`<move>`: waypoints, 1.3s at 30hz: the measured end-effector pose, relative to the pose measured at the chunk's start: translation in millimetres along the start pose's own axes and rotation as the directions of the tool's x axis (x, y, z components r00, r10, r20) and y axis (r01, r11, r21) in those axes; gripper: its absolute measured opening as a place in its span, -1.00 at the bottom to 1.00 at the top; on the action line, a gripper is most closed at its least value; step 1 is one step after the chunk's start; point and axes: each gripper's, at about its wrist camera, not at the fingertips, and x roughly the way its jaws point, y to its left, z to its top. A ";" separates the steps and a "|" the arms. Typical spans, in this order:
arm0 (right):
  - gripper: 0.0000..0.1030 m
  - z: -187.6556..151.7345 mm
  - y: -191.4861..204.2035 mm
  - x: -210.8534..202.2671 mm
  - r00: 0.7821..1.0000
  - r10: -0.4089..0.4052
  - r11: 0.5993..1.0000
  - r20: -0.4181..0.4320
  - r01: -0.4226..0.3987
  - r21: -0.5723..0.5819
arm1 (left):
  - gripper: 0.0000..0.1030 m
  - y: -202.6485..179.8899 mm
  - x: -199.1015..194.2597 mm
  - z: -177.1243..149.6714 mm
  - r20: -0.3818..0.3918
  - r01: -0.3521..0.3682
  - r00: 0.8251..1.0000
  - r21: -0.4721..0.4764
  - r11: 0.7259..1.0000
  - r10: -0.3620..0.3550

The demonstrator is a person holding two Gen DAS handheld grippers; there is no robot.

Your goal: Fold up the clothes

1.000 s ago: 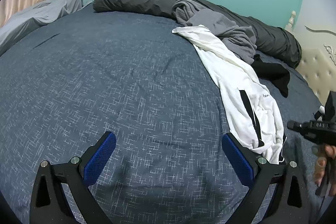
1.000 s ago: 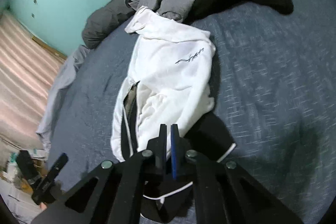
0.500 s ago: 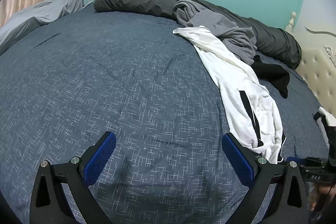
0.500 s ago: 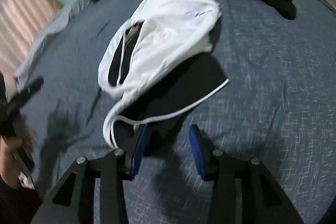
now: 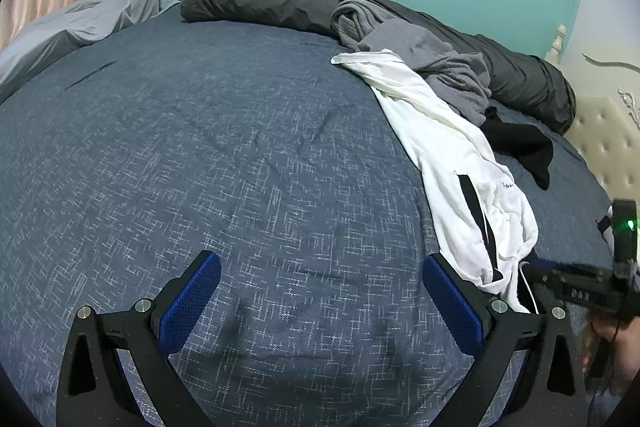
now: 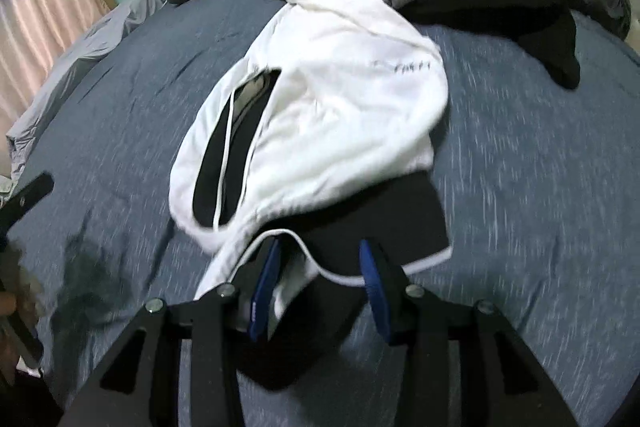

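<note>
The right gripper point(image 6: 320, 283) hangs parted over the black, white-piped hem point(image 6: 360, 227) of a crumpled white hooded sweatshirt point(image 6: 340, 115); nothing is clamped. The left gripper point(image 5: 320, 303) gapes wide above the blue woven bedspread point(image 5: 200, 167).

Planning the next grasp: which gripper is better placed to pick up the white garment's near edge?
Right. The right gripper is open with the white garment's black, white-trimmed edge between its fingers. The left gripper, also open, faces bare blue bedspread.
</note>
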 end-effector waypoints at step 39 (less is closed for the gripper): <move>-0.91 67.2 47.3 -177.8 0.955 0.223 0.975 0.196 -0.217 -0.054 | 0.99 -82.1 -104.1 -13.2 0.005 0.222 0.975 0.068 0.973 -0.223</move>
